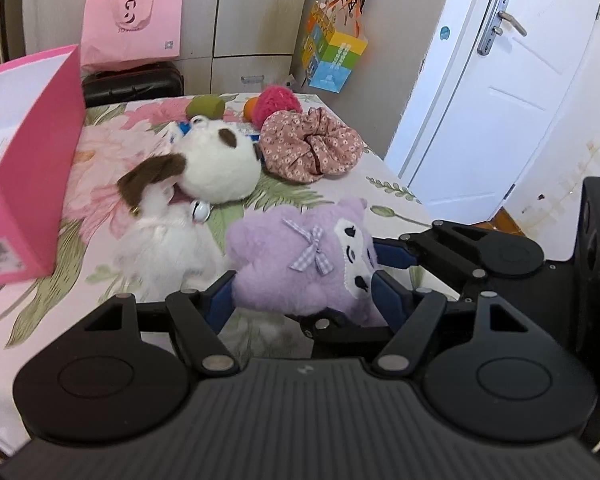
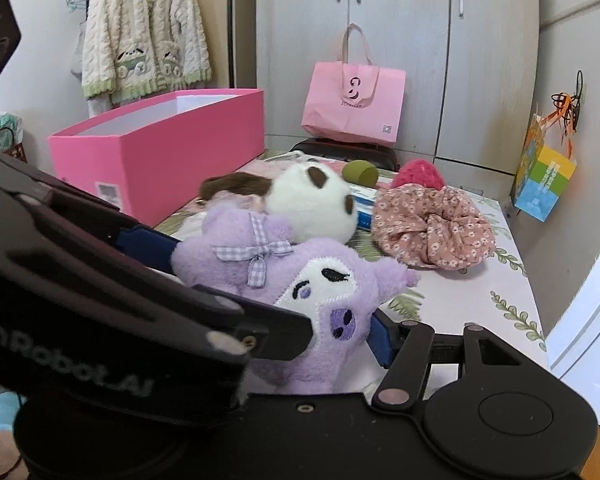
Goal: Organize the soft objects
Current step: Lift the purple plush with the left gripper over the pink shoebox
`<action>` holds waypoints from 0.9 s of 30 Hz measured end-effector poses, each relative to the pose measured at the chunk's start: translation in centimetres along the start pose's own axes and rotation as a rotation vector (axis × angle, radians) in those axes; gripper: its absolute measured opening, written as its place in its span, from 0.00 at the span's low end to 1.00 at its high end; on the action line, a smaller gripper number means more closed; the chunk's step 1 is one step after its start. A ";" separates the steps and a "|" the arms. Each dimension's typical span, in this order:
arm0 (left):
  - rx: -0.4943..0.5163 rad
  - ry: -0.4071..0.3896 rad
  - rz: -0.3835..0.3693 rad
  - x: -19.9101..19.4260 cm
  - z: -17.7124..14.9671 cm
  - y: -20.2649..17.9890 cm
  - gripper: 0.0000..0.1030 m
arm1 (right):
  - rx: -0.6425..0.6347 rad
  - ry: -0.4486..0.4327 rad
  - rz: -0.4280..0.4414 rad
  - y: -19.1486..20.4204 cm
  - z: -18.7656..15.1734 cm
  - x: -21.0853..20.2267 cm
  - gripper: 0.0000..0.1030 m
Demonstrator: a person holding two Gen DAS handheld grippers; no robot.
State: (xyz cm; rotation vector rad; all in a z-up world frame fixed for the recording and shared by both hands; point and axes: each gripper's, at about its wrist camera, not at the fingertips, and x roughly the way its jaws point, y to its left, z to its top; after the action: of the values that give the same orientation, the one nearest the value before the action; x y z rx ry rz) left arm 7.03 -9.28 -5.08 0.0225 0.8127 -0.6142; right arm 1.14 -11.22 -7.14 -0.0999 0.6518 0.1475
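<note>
Purple plush (image 1: 300, 264) sits pinched between both hand-held grippers, left (image 1: 304, 296) and right (image 2: 284, 312), each half-closed on it, above the surface (image 1: 380, 196); pink box (image 2: 160, 148) lies far-left, nearer the left one.

Both claws point forward and downward, side by side and close together. The left claw (image 1: 304, 280) has its blue pads pressed on either side of the purple plush toy (image 1: 300, 264). The right claw (image 2: 276, 292) grips the same toy from its own side, crossing the left claw.
</note>
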 end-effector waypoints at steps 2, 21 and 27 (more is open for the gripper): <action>-0.011 0.000 -0.003 -1.2 -0.5 0.4 0.69 | -0.014 0.001 0.023 0.9 0.0 -0.7 0.64; -0.143 0.011 0.208 -14.6 -4.5 7.6 0.69 | -0.195 0.015 0.343 13.7 4.0 -2.1 0.64; -0.171 0.009 0.243 -17.4 -2.1 10.4 0.67 | -0.262 -0.005 0.392 16.6 7.8 -1.8 0.64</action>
State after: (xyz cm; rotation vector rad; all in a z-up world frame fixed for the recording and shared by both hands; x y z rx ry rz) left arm 1.88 8.64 3.22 -0.0312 0.8537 -0.3144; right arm 1.59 5.98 -0.63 -0.2239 0.6392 0.6113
